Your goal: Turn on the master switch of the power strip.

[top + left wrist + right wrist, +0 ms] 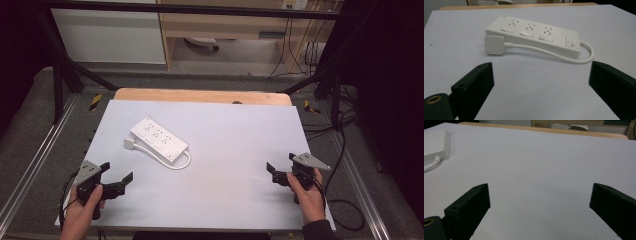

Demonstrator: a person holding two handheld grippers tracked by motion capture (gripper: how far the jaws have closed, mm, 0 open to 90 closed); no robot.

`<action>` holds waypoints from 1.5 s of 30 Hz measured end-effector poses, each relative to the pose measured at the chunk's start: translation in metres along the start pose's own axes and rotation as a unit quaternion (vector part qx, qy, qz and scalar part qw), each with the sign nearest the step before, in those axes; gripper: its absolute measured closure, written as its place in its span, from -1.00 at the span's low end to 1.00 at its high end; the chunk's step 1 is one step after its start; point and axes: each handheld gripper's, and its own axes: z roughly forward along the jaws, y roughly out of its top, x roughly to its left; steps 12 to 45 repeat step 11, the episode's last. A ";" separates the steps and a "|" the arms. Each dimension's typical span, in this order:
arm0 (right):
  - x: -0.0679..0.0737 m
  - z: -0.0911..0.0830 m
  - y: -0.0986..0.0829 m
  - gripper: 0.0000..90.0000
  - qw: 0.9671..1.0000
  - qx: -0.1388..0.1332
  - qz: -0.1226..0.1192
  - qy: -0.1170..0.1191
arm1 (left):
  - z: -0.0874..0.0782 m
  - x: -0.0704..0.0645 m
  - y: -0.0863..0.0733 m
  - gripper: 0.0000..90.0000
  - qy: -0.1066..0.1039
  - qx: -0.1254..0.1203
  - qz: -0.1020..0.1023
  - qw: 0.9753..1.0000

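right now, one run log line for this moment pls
left gripper: open, empty | right gripper: open, empty | power strip: flat on table, untouched, nearer left gripper | plug: lies beside strip

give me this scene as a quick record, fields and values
surface: white board on a wooden table
main object: white power strip, lying flat, three sockets up
plug: white plug lying beside the strip, on its looped cord
left gripper: open, apart from the strip, aimed at it
right gripper: open, over bare board, holding nothing
strip switch: at the cord end
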 end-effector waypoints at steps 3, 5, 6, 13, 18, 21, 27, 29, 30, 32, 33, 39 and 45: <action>0.002 0.004 -0.003 -0.92 1.000 0.009 -0.004 0.004 | 0.000 0.000 0.000 -0.86 0.001 0.000 0.000 1.000; 0.005 0.007 -0.005 -0.92 1.000 0.016 -0.007 0.009 | 0.000 0.000 0.000 -0.86 0.000 -0.001 -0.001 1.000; 0.007 0.009 -0.005 -0.93 1.000 0.022 -0.009 0.012 | 0.000 0.000 0.000 -0.86 0.000 -0.001 0.000 1.000; 0.012 0.019 -0.009 -0.95 0.998 0.060 -0.023 0.012 | 0.001 -0.001 0.000 -0.86 -0.001 0.000 0.002 1.000; 0.012 0.019 -0.009 -0.95 0.998 0.060 -0.023 0.012 | 0.001 -0.001 0.000 -0.86 -0.001 0.000 0.002 1.000; 0.012 0.019 -0.009 -0.95 0.998 0.060 -0.023 0.012 | 0.001 -0.001 0.000 -0.86 -0.001 0.000 0.002 1.000; 0.012 0.019 -0.009 -0.95 0.998 0.060 -0.023 0.012 | 0.001 -0.001 0.000 -0.86 -0.001 0.000 0.002 1.000; 0.012 0.019 -0.009 -0.95 0.998 0.060 -0.023 0.012 | 0.001 -0.001 0.000 -0.86 -0.001 0.000 0.002 1.000; 0.012 0.019 -0.009 -0.95 0.998 0.060 -0.023 0.012 | 0.001 -0.001 0.000 -0.86 -0.001 0.000 0.002 1.000; 0.012 0.019 -0.009 -0.95 0.998 0.060 -0.023 0.012 | 0.001 -0.001 0.000 -0.86 -0.001 0.000 0.002 1.000; 0.012 0.019 -0.009 -0.95 0.998 0.060 -0.023 0.012 | 0.001 -0.001 0.000 -0.86 -0.001 0.000 0.002 1.000; 0.012 0.019 -0.009 -0.95 0.998 0.060 -0.023 0.012 | 0.001 -0.001 0.000 -0.86 -0.001 0.000 0.002 1.000; 0.012 0.019 -0.009 -0.95 0.998 0.060 -0.023 0.012 | 0.001 -0.001 0.000 -0.86 -0.001 0.000 0.002 1.000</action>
